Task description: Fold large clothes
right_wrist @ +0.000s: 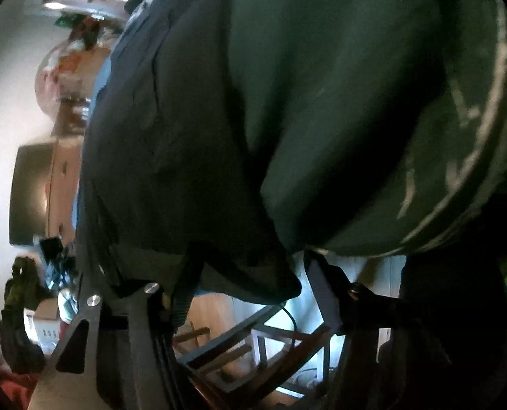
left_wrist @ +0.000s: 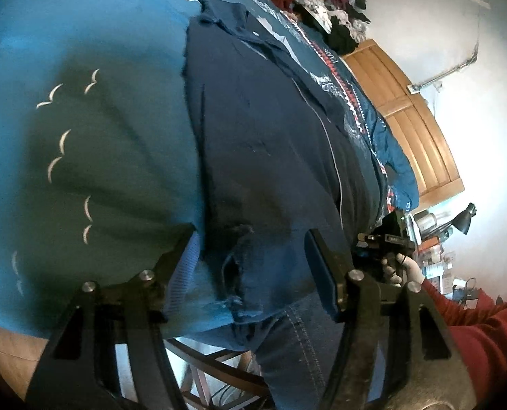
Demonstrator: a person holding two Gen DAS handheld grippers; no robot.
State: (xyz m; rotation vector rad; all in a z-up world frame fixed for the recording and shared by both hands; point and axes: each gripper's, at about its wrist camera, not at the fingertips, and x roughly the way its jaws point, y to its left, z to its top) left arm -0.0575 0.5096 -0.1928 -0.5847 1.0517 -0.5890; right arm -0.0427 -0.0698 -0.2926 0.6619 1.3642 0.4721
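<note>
While no print on the teal cloth [left_wrist: 92, 157] is legible, the left gripper [left_wrist: 250, 256] gapes wide with the navy garment [left_wrist: 270, 157] bunched between its fingers, no pinch visible. Right gripper [right_wrist: 250, 283] also wide; dark fabric [right_wrist: 191, 157] drapes over, grip unclear, blurred.

Black two-finger tongs in both hands, red sleeve and white glove

The left gripper [left_wrist: 250, 259] has black angular arms with triangular cut-outs, round silver screw heads at the joints, and long flat fingers [left_wrist: 321, 273], the left one faced with a ribbed blue-grey pad. To the right of its right finger shows a white-gloved hand [left_wrist: 403, 270], and below it a dark red sleeve [left_wrist: 475, 324]. The right gripper [right_wrist: 246, 290] is built alike: dark arms, two silver screws on its left arm, a brass-coloured screw on its right, and a ribbed pad inside the left finger.
</note>
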